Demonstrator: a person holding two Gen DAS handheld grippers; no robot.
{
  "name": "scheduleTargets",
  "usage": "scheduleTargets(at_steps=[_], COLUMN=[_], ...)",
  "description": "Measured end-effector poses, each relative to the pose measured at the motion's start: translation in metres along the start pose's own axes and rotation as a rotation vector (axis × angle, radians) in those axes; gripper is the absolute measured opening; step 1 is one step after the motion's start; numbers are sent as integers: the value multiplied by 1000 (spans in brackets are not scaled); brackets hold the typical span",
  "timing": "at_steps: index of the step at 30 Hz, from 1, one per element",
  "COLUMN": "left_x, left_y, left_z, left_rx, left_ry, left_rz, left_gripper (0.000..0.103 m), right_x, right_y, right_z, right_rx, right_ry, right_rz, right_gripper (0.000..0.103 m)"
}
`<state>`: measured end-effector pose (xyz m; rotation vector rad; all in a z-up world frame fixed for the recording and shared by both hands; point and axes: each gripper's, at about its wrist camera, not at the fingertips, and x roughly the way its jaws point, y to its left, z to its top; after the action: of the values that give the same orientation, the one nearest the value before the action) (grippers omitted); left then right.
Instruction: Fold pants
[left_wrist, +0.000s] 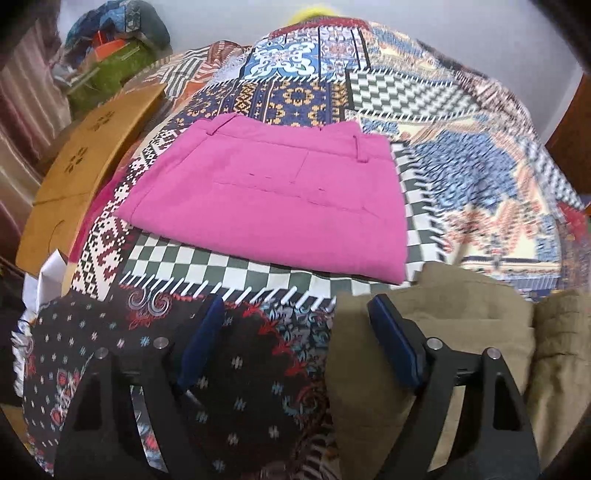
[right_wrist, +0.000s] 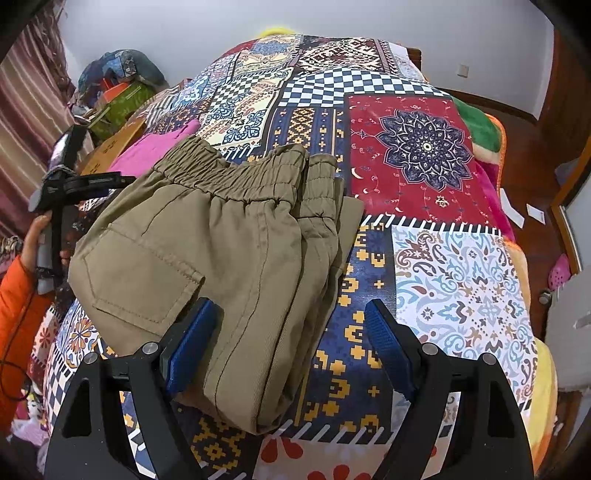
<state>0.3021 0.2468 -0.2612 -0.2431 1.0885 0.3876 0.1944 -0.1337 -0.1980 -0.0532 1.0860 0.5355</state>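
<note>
Olive khaki pants (right_wrist: 207, 254) lie folded on the patchwork bedspread (right_wrist: 461, 280), elastic waistband at the far end. My right gripper (right_wrist: 291, 332) is open just above their near edge, left pad (right_wrist: 192, 343) over the cloth, right pad (right_wrist: 388, 350) over the bedspread. In the left wrist view the khaki pants (left_wrist: 443, 332) lie at the lower right. My left gripper (left_wrist: 295, 332) is open and empty beside them, right pad (left_wrist: 395, 343) over their edge. Folded pink pants (left_wrist: 273, 199) lie farther back. The left gripper also shows in the right wrist view (right_wrist: 66, 184), held by a hand.
A wooden board (left_wrist: 85, 173) lies along the bed's left side. A pile of bags and cloth (left_wrist: 114, 48) stands at the far left corner. Curtains hang at the left. A green blanket (right_wrist: 480, 125) edges the bed's right side, with wooden floor beyond.
</note>
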Motion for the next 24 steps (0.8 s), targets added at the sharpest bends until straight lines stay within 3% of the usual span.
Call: scheduleTargets(at_steps=[3, 7, 13, 18, 24], left_x=[-27, -56, -94, -109, -86], left_y=[3, -3, -22, -47, -61], left_z=[-9, -25, -58, -75, -86], left_rx=[-3, 17, 46, 103, 91], left_ry=[-18, -15, 2, 0, 75], left_rz=[-78, -169, -304, -341, -355], left_gripper=[83, 95, 98, 101, 101], right_x=[-5, -13, -32, -39, -38], right_y=[3, 5, 8, 12, 15], right_z=[0, 1, 0, 3, 8], right_rx=[-15, -25, -28, -38, -48], right_ry=[-4, -13, -51, -63, -72], right_rz=[-21, -32, -48, -66, -80], right_gripper=[80, 80, 81, 81, 81])
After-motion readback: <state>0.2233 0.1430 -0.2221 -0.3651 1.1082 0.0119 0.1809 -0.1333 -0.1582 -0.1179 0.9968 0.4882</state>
